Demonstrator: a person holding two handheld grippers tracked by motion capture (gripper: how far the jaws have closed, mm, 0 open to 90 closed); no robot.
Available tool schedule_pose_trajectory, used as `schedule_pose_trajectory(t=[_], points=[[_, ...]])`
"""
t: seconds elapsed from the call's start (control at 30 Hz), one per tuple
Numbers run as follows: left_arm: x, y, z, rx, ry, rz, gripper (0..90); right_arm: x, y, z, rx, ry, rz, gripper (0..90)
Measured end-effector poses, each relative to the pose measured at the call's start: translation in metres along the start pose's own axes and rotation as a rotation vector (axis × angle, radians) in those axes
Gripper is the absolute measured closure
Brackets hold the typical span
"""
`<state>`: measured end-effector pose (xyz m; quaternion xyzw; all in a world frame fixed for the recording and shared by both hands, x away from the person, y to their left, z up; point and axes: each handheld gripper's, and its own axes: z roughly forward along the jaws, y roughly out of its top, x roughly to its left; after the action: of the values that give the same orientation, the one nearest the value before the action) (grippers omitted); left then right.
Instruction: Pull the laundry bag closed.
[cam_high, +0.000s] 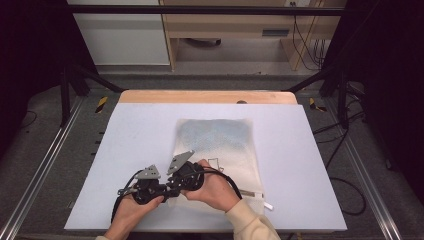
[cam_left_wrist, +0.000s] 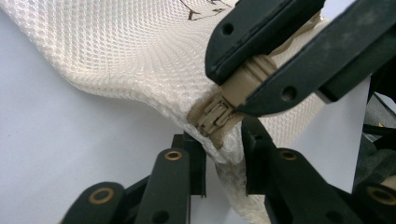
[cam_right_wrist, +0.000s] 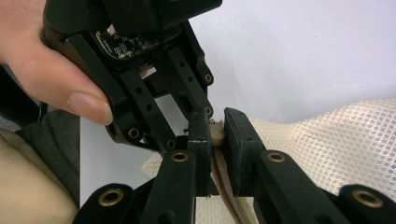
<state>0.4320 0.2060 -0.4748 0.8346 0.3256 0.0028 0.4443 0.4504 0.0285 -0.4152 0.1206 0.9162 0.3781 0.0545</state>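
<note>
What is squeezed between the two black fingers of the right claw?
In the right gripper view, the right claw pinches the tan zipper pull at the corner of the cream mesh bag; nothing else sits between.

On the table (cam_high: 125, 150) lies 1 mesh bag (cam_high: 220, 150) with 1 zipper (cam_left_wrist: 215, 116) at its corner. 2 grippers work at it, the left gripper (cam_high: 145, 186) and the right gripper (cam_high: 186, 175), each with 2 black jaws and 1 grey plate. 2 hands hold them.

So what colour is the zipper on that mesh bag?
Tan, a shade darker than the cream mesh bag; the zipper is clearest in the left gripper view.
</note>
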Motion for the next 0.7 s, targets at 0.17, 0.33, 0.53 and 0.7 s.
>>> schedule_pose_trajectory(t=[0.17,0.33,0.53,0.7], points=[[0.0005,0.0000,0.0004,0.007,-0.003,-0.001,79.5,-0.0001,-0.0008,0.0002,0.002,0.001,-0.001,81.7],[0.0001,0.0004,-0.0003,0.006,-0.003,0.001,80.6,0.0000,-0.0012,-0.0005,0.000,0.000,-0.002,81.6],[-0.0002,0.0007,-0.0010,0.012,0.003,0.009,81.3,-0.0001,-0.0029,-0.0014,0.006,0.000,-0.007,81.7],[-0.0003,0.0011,-0.0019,0.007,0.005,0.007,81.8,-0.0001,-0.0050,-0.0019,0.009,-0.004,-0.014,81.8]])
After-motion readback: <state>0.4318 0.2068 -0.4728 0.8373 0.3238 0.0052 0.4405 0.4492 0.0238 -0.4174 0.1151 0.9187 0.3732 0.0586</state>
